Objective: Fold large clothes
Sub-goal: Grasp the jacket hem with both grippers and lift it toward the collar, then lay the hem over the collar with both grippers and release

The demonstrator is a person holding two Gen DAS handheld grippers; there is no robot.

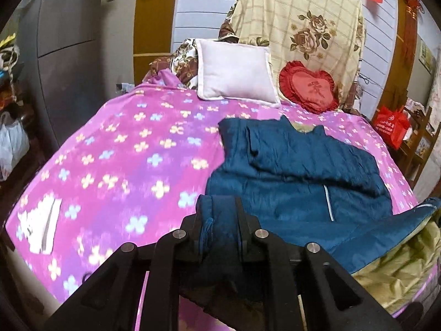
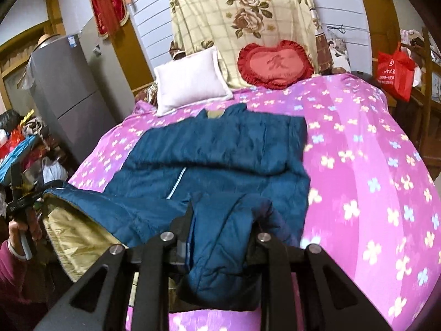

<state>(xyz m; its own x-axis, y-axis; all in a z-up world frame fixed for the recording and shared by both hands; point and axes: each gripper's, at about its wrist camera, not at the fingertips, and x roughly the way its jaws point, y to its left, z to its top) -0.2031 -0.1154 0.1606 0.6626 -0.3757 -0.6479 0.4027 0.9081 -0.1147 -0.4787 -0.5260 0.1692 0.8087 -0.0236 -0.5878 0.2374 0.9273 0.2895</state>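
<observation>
A large dark blue padded jacket (image 1: pixel 297 171) with a tan lining lies on the purple flowered bed cover (image 1: pixel 124 160), sleeves folded across its chest. My left gripper (image 1: pixel 219 207) is shut on a bunched blue edge of the jacket at its near hem. In the right wrist view the jacket (image 2: pixel 220 149) lies ahead, and my right gripper (image 2: pixel 220 220) is shut on the other near corner of the hem. The hem between them is lifted and turned over, so the tan lining (image 2: pixel 74 237) shows. The left gripper also shows in the right wrist view (image 2: pixel 19 201), at the left edge.
A white pillow (image 1: pixel 237 74) and a red heart cushion (image 1: pixel 308 87) lie at the head of the bed. A flowered cream quilt (image 1: pixel 300 19) stands behind them. A grey fridge (image 2: pixel 69 102) and clutter stand to the left, a red bag (image 2: pixel 394 71) to the right.
</observation>
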